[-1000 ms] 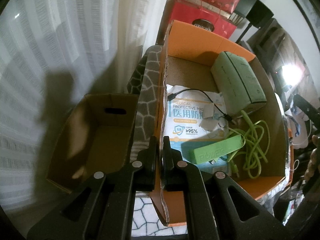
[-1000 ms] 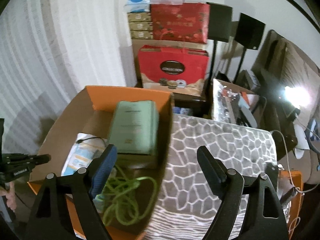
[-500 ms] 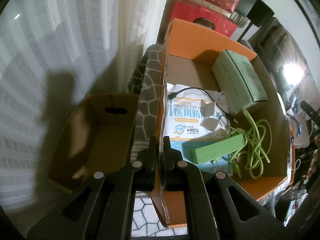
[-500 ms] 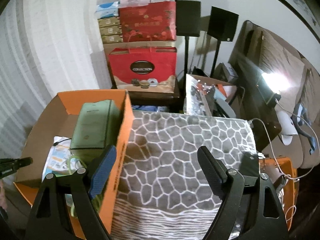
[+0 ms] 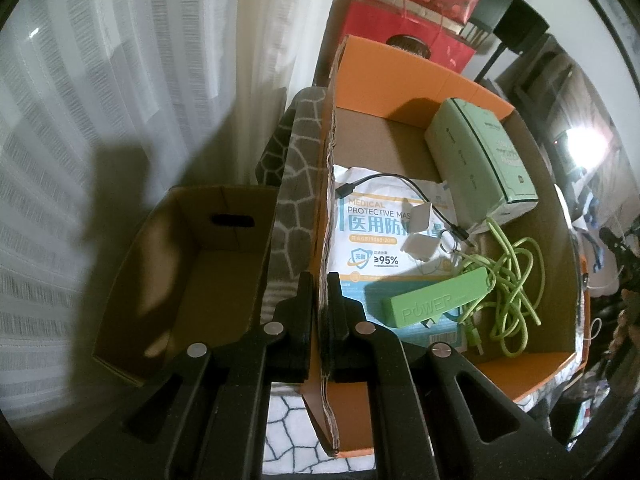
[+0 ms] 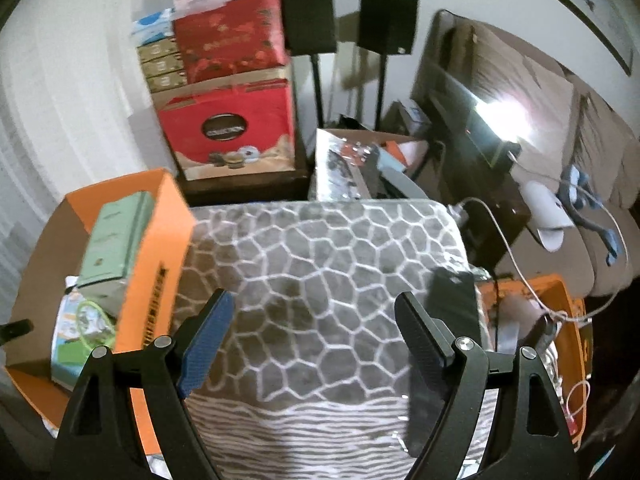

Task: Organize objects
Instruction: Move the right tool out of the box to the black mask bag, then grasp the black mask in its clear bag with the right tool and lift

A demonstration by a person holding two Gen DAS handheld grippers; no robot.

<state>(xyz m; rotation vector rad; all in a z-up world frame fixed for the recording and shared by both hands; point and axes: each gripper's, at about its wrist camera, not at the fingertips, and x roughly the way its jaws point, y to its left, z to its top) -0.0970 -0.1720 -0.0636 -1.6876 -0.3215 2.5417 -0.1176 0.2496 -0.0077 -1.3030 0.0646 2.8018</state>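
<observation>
My left gripper (image 5: 319, 300) is shut on the left wall of the orange cardboard box (image 5: 420, 68). The box holds a pale green case (image 5: 480, 160), a medical mask packet (image 5: 372, 236), a green power bank (image 5: 436, 300), a coiled green cable (image 5: 512, 280) and a black cable (image 5: 384, 180). My right gripper (image 6: 316, 336) is open and empty above the grey patterned blanket (image 6: 320, 260). The orange box (image 6: 160, 240) lies to its left. A black phone (image 6: 452, 300) lies on the blanket by the right finger.
An empty brown cardboard box (image 5: 192, 264) stands left of the orange box, by the white curtain (image 5: 120, 80). Red gift bags and boxes (image 6: 228, 120) are stacked behind. An orange bin (image 6: 560, 320) with cables sits at the right. A sofa (image 6: 580, 140) is at the far right.
The right gripper has swung to the right, from over the orange box to over the blanket. The left gripper stays clamped on the box wall; the box has barely shifted.
</observation>
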